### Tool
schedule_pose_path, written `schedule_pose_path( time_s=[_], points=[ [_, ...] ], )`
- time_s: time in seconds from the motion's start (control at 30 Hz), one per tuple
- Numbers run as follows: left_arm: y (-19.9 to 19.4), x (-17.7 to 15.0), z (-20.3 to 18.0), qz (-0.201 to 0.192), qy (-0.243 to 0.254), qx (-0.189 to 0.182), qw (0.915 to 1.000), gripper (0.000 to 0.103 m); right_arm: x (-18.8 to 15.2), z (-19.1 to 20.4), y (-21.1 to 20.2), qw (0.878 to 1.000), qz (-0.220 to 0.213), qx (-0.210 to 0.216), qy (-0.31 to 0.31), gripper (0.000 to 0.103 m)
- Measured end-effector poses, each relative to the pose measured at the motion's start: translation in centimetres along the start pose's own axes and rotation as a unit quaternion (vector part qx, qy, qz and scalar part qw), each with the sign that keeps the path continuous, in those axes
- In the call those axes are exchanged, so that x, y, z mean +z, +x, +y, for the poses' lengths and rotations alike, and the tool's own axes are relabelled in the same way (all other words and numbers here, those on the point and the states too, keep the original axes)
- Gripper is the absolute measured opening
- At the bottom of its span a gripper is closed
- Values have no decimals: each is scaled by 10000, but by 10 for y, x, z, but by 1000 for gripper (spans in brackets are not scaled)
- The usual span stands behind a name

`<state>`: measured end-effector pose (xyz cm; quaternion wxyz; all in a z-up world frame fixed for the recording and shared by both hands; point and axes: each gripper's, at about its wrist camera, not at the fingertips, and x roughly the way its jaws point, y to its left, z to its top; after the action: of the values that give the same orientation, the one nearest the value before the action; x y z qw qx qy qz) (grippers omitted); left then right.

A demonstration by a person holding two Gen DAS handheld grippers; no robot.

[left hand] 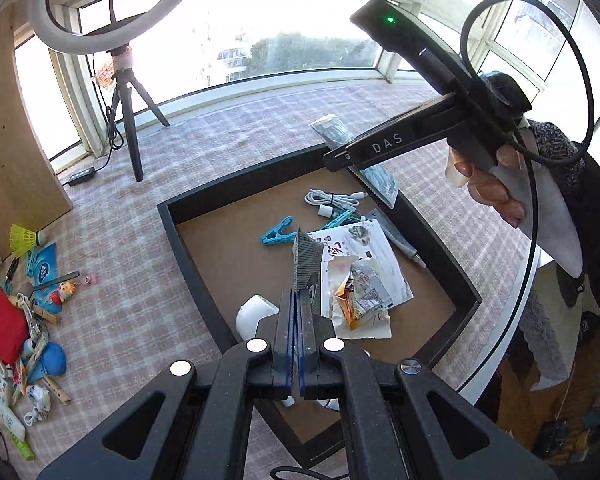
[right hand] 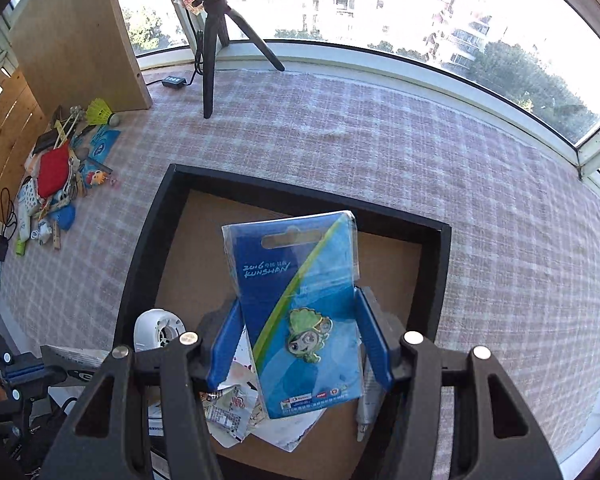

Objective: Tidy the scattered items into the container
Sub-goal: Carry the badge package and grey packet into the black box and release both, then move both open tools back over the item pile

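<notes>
Your right gripper (right hand: 300, 344) has its jaws clamped on the blue pin card (right hand: 300, 312) above the black tray (right hand: 140, 256), long axis pointing away. Left gripper (left hand: 296, 312) jaws pinch a striped card (left hand: 306, 258) over the tray too.

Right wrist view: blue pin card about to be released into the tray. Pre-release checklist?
1. Pin card held between right gripper fingers: ok.
2. Card over the tray interior: ok.
3. Bare landing spot: not ok, papers lie underneath.
4. Left gripper apart from the card: ok.
5. Left gripper shut on its striped item: ok.
6. Drop height: cannot tell.
</notes>
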<state>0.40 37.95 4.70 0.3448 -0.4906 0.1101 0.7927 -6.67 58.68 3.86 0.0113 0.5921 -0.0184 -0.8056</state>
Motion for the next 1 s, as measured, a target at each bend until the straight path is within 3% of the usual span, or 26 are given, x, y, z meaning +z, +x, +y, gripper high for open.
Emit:
schedule_pose_path(
  time_s=[0.07, 0.13, 0.17, 0.2, 0.3, 0.73, 0.9, 1.0],
  points=[
    [4, 3, -13, 4, 100, -129, 9999, 2, -7, -11, -3, 9999, -17, -25, 114, 54],
    [7, 6, -23, 29, 227, -223, 9995, 22, -9, -16, -5, 9999, -26, 52, 83, 61],
    [9, 7, -26, 63, 242, -178, 9995, 63, -10, -18, -6, 9999, -40, 33, 115, 64],
    [9, 7, -28, 30, 244, -127, 9996, 85, -11, -20, -8, 9998, -113, -11, 147, 69],
    [7, 5, -25, -23, 267, 75, 9996, 69, -9, -20, -14, 9995, -257, -60, 155, 69],
    [0, -13, 33, -7, -343, 673, 9971, 67, 14, 47, -3, 9976, -298, 269, -568, 69],
    [-2, -36, 83, 145, -769, 1016, 9917, 63, 23, 93, 4, 9932, -330, 536, -979, 69],
    [-6, -57, 122, 249, -1173, 1312, 9841, 60, 29, 126, 10, 9892, -315, 740, -1224, 68]
  ],
)
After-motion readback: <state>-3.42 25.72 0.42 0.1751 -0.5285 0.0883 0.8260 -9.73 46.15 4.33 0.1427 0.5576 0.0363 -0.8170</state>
